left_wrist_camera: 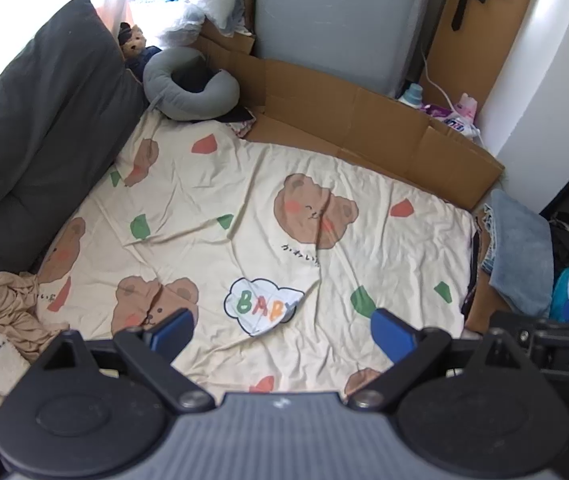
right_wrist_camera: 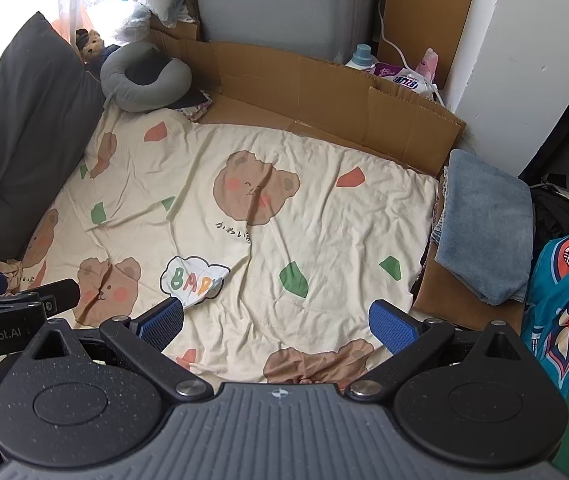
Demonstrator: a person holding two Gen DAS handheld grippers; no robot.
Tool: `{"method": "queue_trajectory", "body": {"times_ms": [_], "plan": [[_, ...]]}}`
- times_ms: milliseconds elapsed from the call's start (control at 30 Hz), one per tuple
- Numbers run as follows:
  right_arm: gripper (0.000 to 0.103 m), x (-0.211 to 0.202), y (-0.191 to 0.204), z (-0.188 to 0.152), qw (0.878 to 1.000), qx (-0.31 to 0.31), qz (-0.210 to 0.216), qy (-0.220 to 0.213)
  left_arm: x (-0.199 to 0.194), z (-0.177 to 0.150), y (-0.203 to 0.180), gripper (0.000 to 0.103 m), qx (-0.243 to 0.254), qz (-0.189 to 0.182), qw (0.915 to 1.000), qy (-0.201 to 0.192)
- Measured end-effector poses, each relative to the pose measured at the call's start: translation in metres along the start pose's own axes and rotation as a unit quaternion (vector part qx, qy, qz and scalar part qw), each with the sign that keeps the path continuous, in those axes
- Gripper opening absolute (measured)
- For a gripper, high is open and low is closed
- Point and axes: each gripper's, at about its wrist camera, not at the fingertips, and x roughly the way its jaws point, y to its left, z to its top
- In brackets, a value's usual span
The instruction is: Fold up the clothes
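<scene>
Left gripper spread wide, blue pads well apart, nothing between them; hovers above the near edge of a cream bear-print sheet. Right gripper likewise agape and empty, pads clear of the cloth; hangs just beside the left one, whose black body shows at 9 o'clock in the right wrist view.

Crumpled beige garment at 8 o'clock in the left wrist view, lying on the sheet's left edge beside a dark grey cushion; only a scrap of it visible at 9 o'clock in the right wrist view, behind the other tool. Folded blue-grey cloth at 3 o'clock, off the sheet's right edge, resting on flattened cardboard; teal patterned fabric near it, at 4 o'clock.

Sheet wrinkled, spread flat, with a white "BABY" cloud patch just ahead of the left pads. Grey neck pillow at 11 o'clock, a small bear toy behind it; grey appliance at 12 o'clock; bottles at 1 o'clock behind the cardboard.
</scene>
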Motion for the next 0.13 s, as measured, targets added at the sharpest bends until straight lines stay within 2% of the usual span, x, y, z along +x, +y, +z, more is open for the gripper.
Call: {"method": "queue_trajectory", "body": {"times_ms": [133], "plan": [[0.102,-0.0001,0.0002,-0.0001,1.000,-0.001,-0.002,-0.001,-0.0005,0.0002,0.0004,0.096,-0.001,0.002,1.0000,0.000]]}}
